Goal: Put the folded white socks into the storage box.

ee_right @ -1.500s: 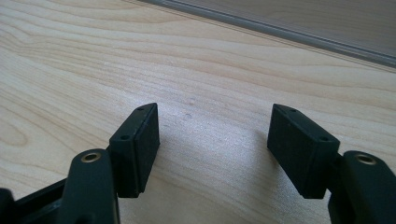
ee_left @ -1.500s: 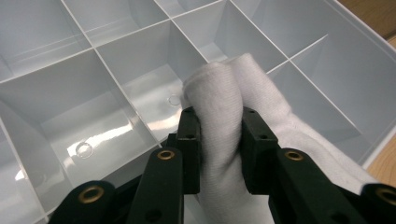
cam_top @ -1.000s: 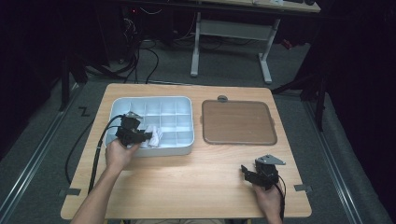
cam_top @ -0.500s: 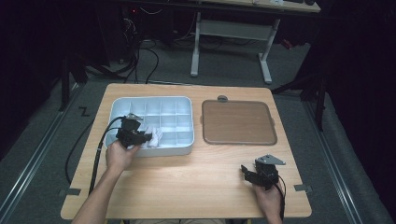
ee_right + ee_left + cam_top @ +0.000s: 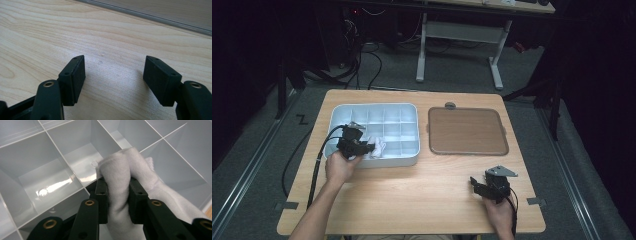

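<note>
A white cloth [image 5: 125, 172] is bunched between the jaws of my left gripper [image 5: 117, 192], which is shut on it. The gripper hangs over the grey compartment tray [image 5: 362, 111] at the table's left, near the tray's front row of cells; the white cloth [image 5: 378, 147] shows there just right of the left gripper [image 5: 368, 148]. My right gripper [image 5: 115, 75] rests low over bare wood near the front right of the table, jaws wide open with nothing between them. In the high view the right gripper [image 5: 476, 186] sits by the person's right hand.
A brown flat mat [image 5: 467, 131] lies on the table's right half, beside the tray. A small grey knob [image 5: 450, 105] sits at its far edge. The left gripper's cable [image 5: 318, 165] trails off the table's left side. Bare wood [image 5: 412, 195] spans the front.
</note>
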{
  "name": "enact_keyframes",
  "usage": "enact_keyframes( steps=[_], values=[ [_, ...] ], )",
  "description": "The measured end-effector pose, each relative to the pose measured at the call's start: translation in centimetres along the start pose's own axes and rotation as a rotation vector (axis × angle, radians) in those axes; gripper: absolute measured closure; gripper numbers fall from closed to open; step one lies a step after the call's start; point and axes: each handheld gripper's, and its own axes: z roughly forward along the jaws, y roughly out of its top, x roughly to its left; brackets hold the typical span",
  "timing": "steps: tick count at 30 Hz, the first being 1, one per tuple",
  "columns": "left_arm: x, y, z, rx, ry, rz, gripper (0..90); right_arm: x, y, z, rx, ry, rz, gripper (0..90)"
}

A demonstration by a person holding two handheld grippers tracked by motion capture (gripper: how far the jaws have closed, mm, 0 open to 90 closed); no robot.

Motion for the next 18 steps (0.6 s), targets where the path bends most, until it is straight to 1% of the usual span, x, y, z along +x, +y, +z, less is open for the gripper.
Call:
enact_keyframes(
  steps=[18],
  values=[
    [0.05, -0.38, 0.19, 0.008, 0.001, -0.004, 73.5, 0.00, 0.00, 0.01, -0.001, 0.000, -0.001, 34.8]
  ],
)
